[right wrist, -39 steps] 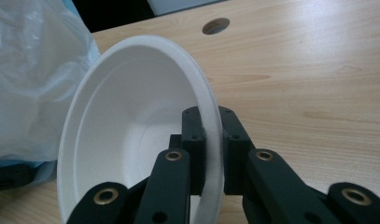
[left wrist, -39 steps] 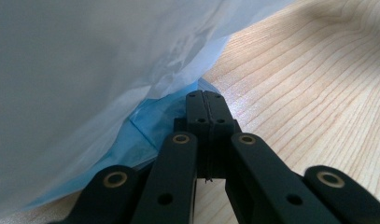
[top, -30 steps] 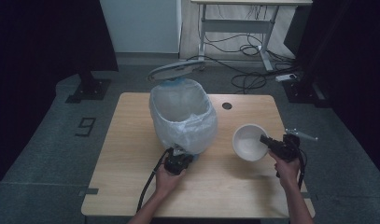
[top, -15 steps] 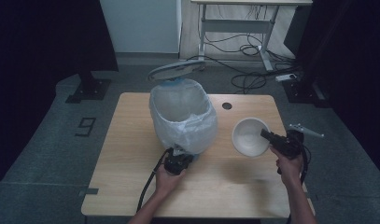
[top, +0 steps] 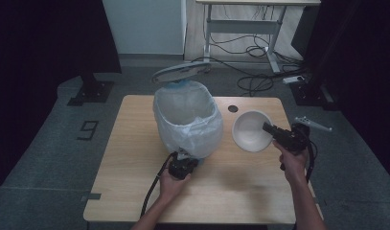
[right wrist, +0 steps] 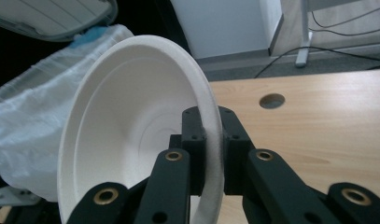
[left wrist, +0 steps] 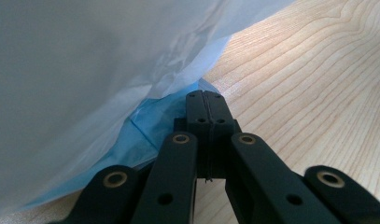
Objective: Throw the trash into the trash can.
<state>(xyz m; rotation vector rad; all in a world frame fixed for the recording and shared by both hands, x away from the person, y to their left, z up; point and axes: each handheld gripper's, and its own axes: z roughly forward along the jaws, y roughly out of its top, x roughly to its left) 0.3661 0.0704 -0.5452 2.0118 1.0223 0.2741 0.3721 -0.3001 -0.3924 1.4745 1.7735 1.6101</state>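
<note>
Two grippers work above a wooden table (top: 135, 191) whose near half lies bare: the left gripper (top: 184, 158) has its jaws pressed together at the foot of a bag-lined bin (top: 188, 120). The right gripper (top: 269, 128) clamps the rim of a white bowl (top: 247, 132), tilted, just right of the bin. Beyond it sits a round hole (top: 233, 109) near the far edge.

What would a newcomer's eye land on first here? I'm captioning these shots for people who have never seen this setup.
First, the big bin lined with a pale plastic bag, standing mid-table with the left gripper shut at its base. Next, the white bowl to its right, tilted on edge, its rim pinched by the right gripper. Both sit over the light wooden table.
</note>
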